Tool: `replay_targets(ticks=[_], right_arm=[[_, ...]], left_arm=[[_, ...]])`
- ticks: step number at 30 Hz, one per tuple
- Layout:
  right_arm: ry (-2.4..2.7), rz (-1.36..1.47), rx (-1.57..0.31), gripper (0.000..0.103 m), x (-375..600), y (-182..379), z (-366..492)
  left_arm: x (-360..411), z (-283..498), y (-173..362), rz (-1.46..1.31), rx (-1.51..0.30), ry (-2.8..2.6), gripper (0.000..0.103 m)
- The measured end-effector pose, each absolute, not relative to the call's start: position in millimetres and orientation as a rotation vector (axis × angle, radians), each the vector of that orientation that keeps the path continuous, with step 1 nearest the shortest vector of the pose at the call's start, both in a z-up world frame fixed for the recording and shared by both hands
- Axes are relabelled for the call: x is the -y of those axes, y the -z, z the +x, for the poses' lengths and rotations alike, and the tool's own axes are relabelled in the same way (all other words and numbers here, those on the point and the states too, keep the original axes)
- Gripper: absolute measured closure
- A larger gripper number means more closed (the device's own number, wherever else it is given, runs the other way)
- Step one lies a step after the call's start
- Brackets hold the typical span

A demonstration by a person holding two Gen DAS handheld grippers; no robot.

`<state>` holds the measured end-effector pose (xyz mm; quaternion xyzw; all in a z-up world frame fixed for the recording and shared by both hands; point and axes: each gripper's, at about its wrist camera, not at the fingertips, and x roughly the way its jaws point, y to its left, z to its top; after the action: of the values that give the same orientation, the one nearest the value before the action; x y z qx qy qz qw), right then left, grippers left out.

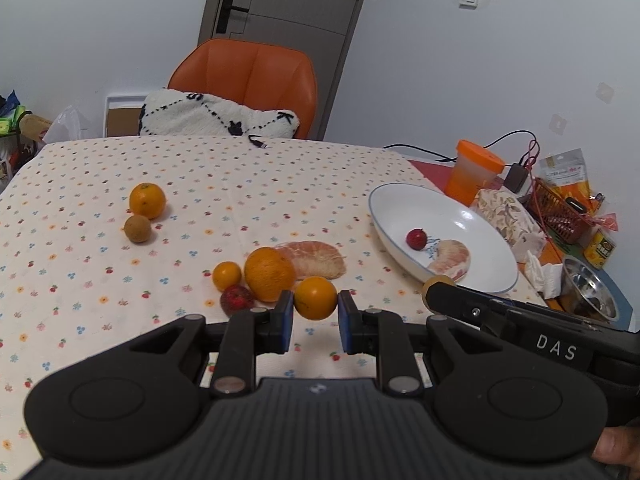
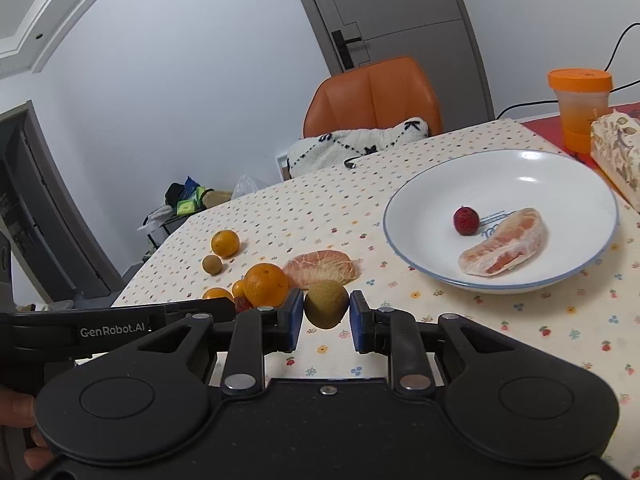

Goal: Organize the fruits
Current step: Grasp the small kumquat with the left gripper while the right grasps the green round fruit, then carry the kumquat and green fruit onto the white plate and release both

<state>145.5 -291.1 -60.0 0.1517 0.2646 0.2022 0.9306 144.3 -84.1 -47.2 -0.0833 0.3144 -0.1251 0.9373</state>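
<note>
Two clamps: left hand-held gripper [image 1: 316, 312] squeezes a round orange [image 1: 316, 298], right hand-held gripper [image 2: 326, 314] an upright-tilted kiwi [image 2: 326, 303].

This is looking like a room in a home, probably a dining corner. A table is wearing a cream cotton tablecloth with small printed flowers [image 1: 280, 184], and a padded orange leather chair [image 1: 248, 76] is standing behind it with a fluffy white cushion with black stitching [image 1: 216, 118] lying on the seat. A grey panelled door with a black handle [image 1: 288, 0] is closing the plain white wall. Ordinary household things are crowding one table edge: an orange plastic cup with a lid [image 1: 474, 172], a small brown woven basket [image 1: 560, 210], and charger cables.
</note>
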Motion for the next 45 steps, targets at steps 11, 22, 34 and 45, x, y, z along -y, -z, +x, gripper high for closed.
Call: replay_targets(ticks=[11,22,34,45], right_arm=[[-0.374,0.322,-0.504,0.08,310.6,50.9,136.8],[-0.33,0.337,-0.484,0.08,336.7,49.3,136.5],[-0.278,0.366,-0.466,0.08,370.0,53.8,144.2],[-0.23,0.391,-0.48,0.08,393.4,67.6,164.1]], left_arm=[[106.5,146.2,40.9,-0.156,-0.627,0.3,0.082],[134.6,156.9,36.3,-0.132,-0.614,0.337,0.082],[164.3,180.8,36.5,-0.103,-0.616,0.358,0.082],[183.3,203.4,44.8,-0.087,-0.643,0.371,0.082]])
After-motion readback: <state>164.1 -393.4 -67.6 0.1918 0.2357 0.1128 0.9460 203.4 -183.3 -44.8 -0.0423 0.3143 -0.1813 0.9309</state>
